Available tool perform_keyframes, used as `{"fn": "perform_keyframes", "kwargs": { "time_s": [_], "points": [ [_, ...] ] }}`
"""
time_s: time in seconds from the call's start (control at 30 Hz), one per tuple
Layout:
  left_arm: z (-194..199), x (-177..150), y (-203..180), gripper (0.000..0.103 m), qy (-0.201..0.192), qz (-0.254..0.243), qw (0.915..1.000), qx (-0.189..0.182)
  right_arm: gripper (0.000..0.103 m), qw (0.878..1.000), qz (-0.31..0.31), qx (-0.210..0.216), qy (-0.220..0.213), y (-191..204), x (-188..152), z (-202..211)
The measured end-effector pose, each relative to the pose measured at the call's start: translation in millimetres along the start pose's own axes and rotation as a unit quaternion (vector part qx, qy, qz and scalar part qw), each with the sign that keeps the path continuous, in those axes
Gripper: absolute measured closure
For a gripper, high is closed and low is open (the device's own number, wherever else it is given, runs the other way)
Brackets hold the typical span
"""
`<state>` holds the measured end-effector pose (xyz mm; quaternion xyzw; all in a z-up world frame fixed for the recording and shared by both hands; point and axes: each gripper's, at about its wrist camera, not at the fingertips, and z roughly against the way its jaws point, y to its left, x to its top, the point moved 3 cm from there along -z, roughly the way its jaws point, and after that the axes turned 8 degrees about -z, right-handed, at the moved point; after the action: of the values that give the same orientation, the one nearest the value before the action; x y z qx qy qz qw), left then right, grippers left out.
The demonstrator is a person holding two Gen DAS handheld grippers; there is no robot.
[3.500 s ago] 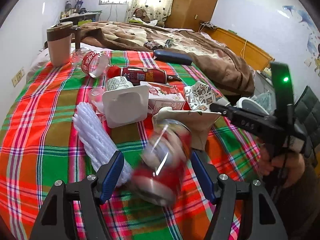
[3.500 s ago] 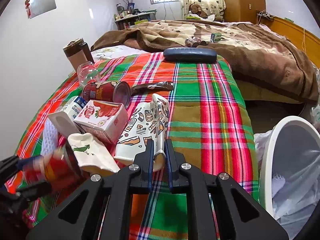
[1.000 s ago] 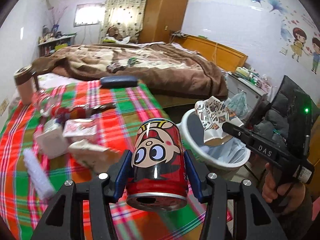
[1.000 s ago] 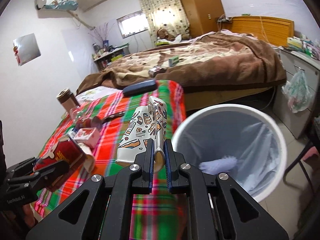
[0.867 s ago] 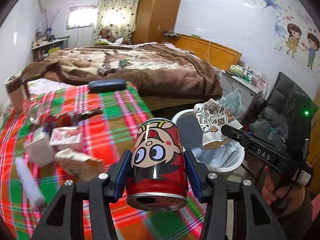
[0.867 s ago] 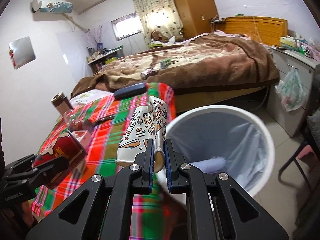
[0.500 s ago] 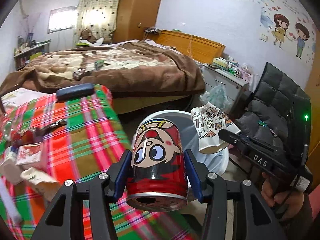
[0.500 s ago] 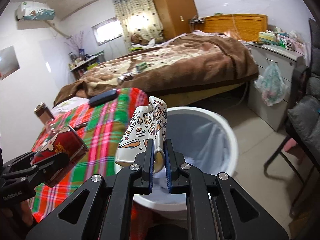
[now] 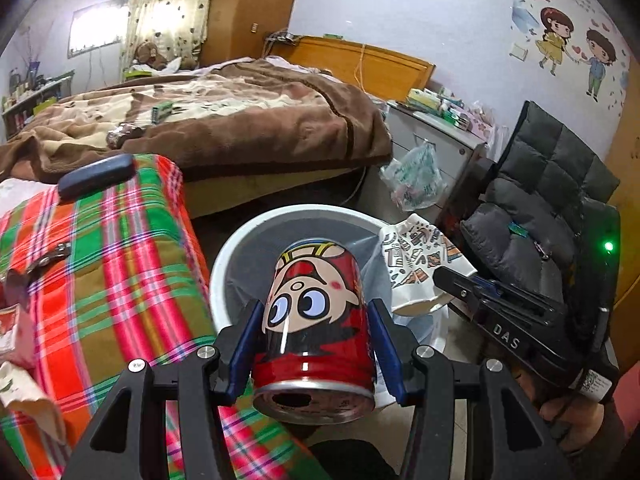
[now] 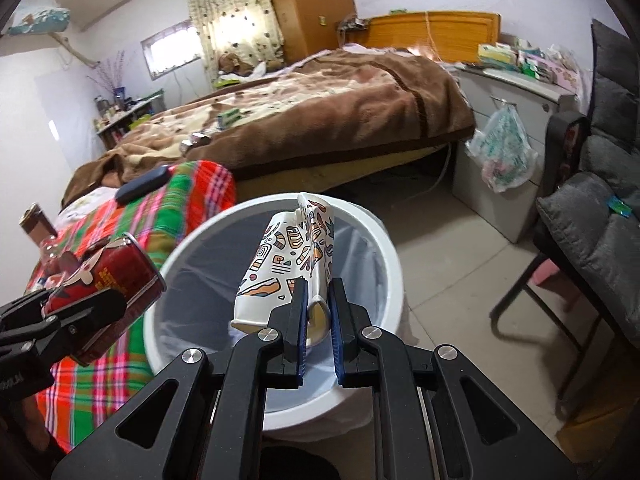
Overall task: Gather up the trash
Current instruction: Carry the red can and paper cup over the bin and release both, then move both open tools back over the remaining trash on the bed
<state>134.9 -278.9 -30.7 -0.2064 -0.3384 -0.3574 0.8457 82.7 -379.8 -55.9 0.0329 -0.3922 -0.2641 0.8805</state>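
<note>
My left gripper [image 9: 315, 318] is shut on a red drink can [image 9: 312, 300] with a cartoon face, opened end toward the camera. It hangs over the near left rim of the white lined trash bin [image 9: 224, 264]. My right gripper [image 10: 318, 292] is shut on a crushed patterned paper cup [image 10: 284, 264], held above the bin [image 10: 384, 248] opening. In the left wrist view the cup [image 9: 416, 268] and the right gripper [image 9: 442, 278] come in from the right over the bin's far side. The can [image 10: 108, 276] shows at the left of the right wrist view.
A table under a red and green plaid cloth [image 9: 120, 240] stands left of the bin, with a dark case [image 9: 96, 174] and cartons on it. Behind is a bed with a brown blanket [image 9: 240, 120]. A grey cabinet with a hanging plastic bag [image 10: 500, 152] and a dark chair [image 9: 540, 200] stand to the right.
Both grippers have swung right, away from the table and out over the bin, sinking slightly. The can and the cup remain gripped.
</note>
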Motion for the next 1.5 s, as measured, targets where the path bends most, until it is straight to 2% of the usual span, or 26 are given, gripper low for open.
{"fn": "perform_keyframes", "kwargs": {
  "time_s": [0.07,0.13,0.2,0.23,0.57,0.7,1.13,1.5],
  "points": [
    [-1.5,1.8,-1.9,0.049,-0.002,-0.004,1.0000,0.001,0.090,1.000,-0.007,0.002,0.008,-4.4,0.6,-1.8],
    [-1.5,3.6,-3.7,0.044,-0.005,-0.005,1.0000,-0.001,0.083,1.000,-0.007,0.002,0.006,-6.2,0.4,-0.4],
    [-1.0,3.9,-3.4,0.042,-0.005,-0.004,1.0000,-0.006,0.060,1.000,-0.005,-0.003,0.005,-6.3,0.0,-0.3],
    [-0.7,3.7,-3.2,0.042,-0.005,-0.003,1.0000,-0.006,0.058,1.000,-0.005,0.000,0.004,-6.1,-0.5,1.2],
    [26.3,-6.0,14.5,0.042,-0.014,0.014,0.9996,0.020,0.058,1.000,-0.003,0.008,-0.003,2.1,-3.8,9.6],
    [41.8,-13.4,25.9,0.042,-0.017,0.022,0.9987,0.043,0.058,1.000,0.002,0.016,-0.009,12.2,-2.3,11.2],
    [90.8,-41.8,72.7,0.042,-0.029,0.058,0.9926,0.102,0.058,0.998,0.036,0.056,-0.008,58.4,-10.4,12.2],
    [130.4,-70.6,112.1,0.042,-0.040,0.088,0.9838,0.151,0.058,0.993,0.077,0.093,-0.003,104.9,-24.0,15.1]
  ]
}}
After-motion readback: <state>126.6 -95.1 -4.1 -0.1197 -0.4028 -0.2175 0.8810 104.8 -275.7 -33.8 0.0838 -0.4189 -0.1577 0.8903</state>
